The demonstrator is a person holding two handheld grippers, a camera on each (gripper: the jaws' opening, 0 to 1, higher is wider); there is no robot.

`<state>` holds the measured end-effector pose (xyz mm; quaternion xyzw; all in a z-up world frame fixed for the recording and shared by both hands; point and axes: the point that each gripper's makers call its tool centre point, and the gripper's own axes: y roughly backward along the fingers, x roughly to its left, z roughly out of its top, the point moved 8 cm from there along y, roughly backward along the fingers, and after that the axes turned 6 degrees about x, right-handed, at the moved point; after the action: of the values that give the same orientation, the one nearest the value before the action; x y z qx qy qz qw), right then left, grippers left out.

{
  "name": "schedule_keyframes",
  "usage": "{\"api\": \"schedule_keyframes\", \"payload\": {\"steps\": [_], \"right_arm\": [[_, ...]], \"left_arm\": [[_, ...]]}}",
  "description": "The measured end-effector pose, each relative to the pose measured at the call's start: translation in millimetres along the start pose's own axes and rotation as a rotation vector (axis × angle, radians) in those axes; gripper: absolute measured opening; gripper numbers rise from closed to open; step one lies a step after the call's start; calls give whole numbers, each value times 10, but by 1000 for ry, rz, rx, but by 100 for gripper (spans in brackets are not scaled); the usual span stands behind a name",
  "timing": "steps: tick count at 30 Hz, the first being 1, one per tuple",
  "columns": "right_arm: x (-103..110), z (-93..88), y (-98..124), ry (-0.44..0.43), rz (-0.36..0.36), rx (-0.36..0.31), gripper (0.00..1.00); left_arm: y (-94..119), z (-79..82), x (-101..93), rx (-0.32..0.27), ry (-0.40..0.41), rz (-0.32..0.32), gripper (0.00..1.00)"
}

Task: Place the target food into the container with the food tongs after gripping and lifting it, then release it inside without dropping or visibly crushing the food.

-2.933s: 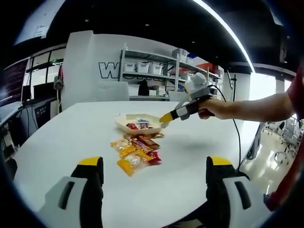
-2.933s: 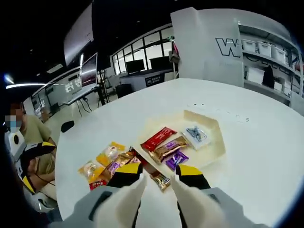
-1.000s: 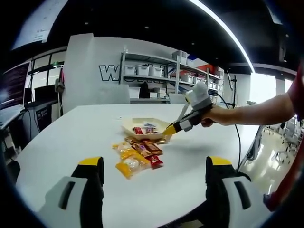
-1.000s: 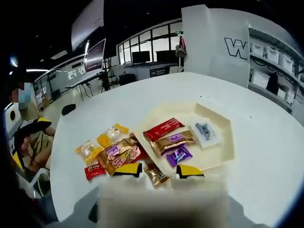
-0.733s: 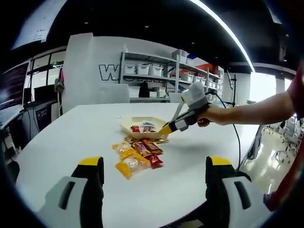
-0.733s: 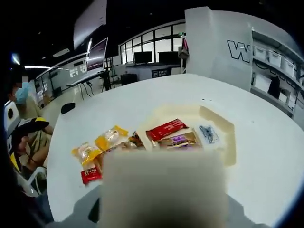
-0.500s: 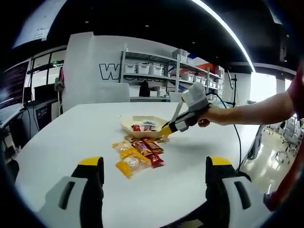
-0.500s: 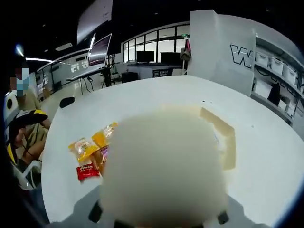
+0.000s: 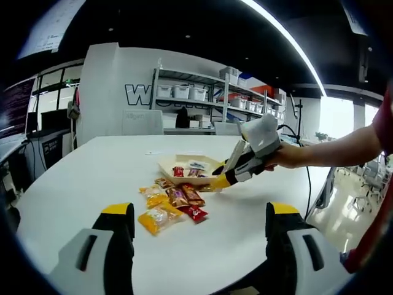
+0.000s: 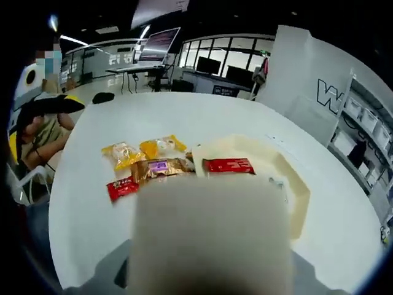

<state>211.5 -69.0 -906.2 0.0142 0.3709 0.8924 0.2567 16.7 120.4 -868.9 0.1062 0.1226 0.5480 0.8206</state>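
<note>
Shelving w/ bins (image 9: 184, 92), monitors (image 10: 156, 44).

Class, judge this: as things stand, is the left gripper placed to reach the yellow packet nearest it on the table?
Probably yes: the left gripper faces the yellow packet across bare table, jaws wide apart, nothing lying between them.

Right hand-held gripper (image 9: 220, 182) lower now beside the tray (image 9: 167, 163), a pale blur (image 10: 209, 239) newly across its jaws.

Beside one tray (image 9: 169, 166) on the tabletop (image 9: 73, 184) lie about six snack packets (image 9: 175, 203); inside the tray, three packets (image 9: 187, 171) are visible.
</note>
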Motion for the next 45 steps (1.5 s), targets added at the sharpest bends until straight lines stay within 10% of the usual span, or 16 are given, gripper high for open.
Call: {"api": "schedule_keyframes", "payload": {"steps": [5,11,28,34,45], "right_arm": [[-160,-6,-49,-45,-11,-21,23],[-382,20,-58,-426,93,-113,23],[-214,142,-130,-437,152,-133,22],[-195,119,-192,-234,56,-84,18],[-153,30,-47,-217,69,-39,18]], "left_arm": [[65,1,77,-5,12,22,86],[58,7,136,-11,26,42,86],[-66,-35,72,16,17,19,86],[-35,-59,126,15,26,30,86],[3,-44,121,2,29,27,86]]}}
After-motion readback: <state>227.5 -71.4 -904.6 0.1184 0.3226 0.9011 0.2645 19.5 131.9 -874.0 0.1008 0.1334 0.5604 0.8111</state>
